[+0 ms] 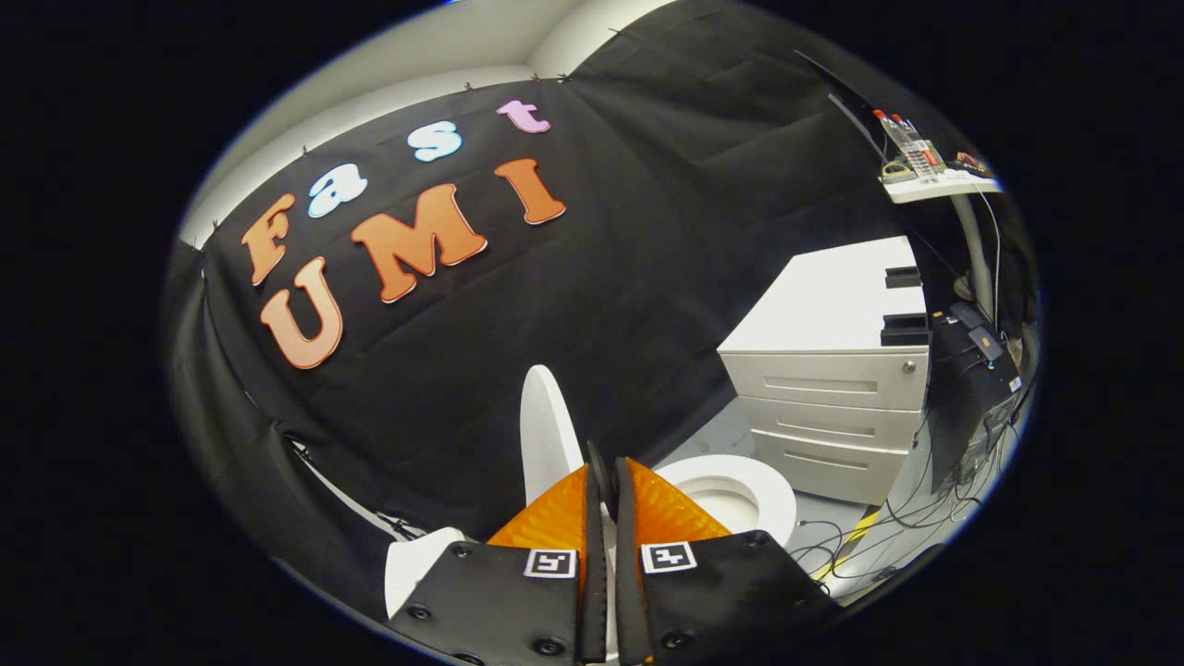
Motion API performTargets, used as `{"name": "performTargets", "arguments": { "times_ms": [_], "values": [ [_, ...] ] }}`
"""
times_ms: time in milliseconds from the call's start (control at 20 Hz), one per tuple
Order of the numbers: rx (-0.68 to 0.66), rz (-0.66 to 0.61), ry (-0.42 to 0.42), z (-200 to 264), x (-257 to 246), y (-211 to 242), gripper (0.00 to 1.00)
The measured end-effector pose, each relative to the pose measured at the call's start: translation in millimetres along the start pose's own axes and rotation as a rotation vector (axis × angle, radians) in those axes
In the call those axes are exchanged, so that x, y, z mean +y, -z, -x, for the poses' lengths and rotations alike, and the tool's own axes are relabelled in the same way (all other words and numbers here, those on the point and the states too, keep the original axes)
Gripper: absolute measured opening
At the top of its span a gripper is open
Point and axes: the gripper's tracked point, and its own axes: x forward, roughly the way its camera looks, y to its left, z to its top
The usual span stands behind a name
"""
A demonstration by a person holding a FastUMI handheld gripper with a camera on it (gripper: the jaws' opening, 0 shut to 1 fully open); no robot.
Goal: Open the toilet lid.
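The tongs are being held with the two fingers drawn almost together, only a thin slit being left between them. The white toilet lid is being seen raised, standing nearly upright, just beyond the fingertips and a little to the left of them; its lower edge is being hidden behind the fingers, so whether that edge is being pinched in the slit cannot be told. The toilet seat is being shown lying flat just to the right of the lid, with its ring and the bowl opening uncovered, and part of it is being covered by the right finger. A further white part of the toilet, below and to the left of the lid, is being partly hidden by the left finger. A white drawer cabinet with three drawer fronts is being seen standing on the floor well beyond the seat, to the right of the lid. Dark boxes and loose cables are being seen lying beside the cabinet, on its far side from the lid. A small white shelf carrying a few small items is being seen above the cabinet.
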Motion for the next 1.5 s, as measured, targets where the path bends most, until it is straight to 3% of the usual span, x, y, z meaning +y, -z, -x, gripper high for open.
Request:
{"name": "performTargets", "arguments": {
  "times_ms": [800, 1500],
  "values": [
    [0.011, 0.216, -0.247, 57, 130, 44, 0.12],
    [0.027, 0.376, -0.395, 91, 200, 90, 0.15]
  ]
}}
